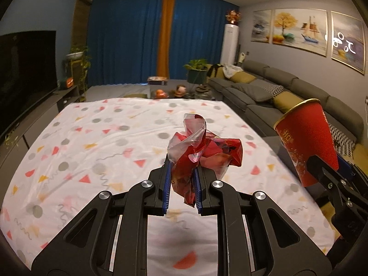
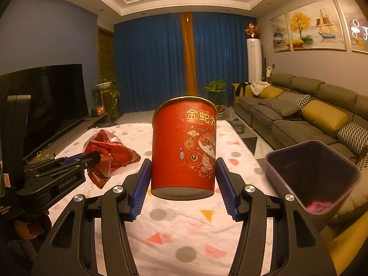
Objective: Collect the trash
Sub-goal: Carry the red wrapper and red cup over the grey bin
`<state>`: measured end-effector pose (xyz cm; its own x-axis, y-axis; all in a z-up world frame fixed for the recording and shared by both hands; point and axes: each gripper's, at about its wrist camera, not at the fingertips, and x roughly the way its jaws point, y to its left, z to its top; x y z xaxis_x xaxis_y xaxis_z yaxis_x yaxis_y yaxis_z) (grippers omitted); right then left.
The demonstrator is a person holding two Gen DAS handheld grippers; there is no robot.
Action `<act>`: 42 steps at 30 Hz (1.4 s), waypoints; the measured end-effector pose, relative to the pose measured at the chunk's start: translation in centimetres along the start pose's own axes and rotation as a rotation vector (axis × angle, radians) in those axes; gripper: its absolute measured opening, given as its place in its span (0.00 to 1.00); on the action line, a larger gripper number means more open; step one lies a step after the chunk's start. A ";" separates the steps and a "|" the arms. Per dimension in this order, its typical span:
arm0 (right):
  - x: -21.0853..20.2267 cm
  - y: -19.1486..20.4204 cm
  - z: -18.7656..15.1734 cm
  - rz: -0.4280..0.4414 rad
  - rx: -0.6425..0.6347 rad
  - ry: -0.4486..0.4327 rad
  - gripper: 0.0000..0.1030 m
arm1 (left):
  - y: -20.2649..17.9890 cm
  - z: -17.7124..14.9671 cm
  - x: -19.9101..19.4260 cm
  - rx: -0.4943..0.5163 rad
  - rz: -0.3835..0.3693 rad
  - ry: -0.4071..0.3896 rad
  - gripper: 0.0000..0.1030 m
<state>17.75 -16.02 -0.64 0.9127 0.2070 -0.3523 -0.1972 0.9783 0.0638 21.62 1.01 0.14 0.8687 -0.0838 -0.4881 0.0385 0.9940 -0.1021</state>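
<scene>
In the middle of the frame, the left gripper (image 1: 182, 174) squeezes a crumpled red wrapper (image 1: 202, 154) above the spotted tablecloth (image 1: 92, 138). The right gripper (image 2: 182, 181) hugs a red cup (image 2: 184, 147) in the middle of its view, jaws wide around it, and a purple bin (image 2: 312, 172) sits at the lower right.

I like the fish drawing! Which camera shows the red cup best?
The right wrist view: the red cup sits centered and upright in the right hand-held gripper, drawings facing the camera. The left wrist view catches it only sideways at the right edge, tilted, pictures mostly hidden.
</scene>
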 end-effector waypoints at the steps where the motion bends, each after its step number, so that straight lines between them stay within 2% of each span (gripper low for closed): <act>1: -0.2 -0.5 0.0 -0.005 0.004 -0.005 0.54 | -0.4 0.0 0.1 0.004 -0.005 -0.001 0.16; 25: -3.1 -10.2 -2.5 -0.167 0.095 -0.044 0.54 | -13.3 0.2 3.2 0.131 -0.163 0.008 0.16; 42: -3.6 -15.3 -3.1 -0.292 0.160 -0.051 0.54 | -20.5 -0.1 6.2 0.199 -0.261 0.033 0.16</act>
<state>16.35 -31.79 -3.22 0.9401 -0.0858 -0.3300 0.1300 0.9849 0.1143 26.19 -19.88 -0.91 0.8006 -0.3361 -0.4961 0.3561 0.9327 -0.0571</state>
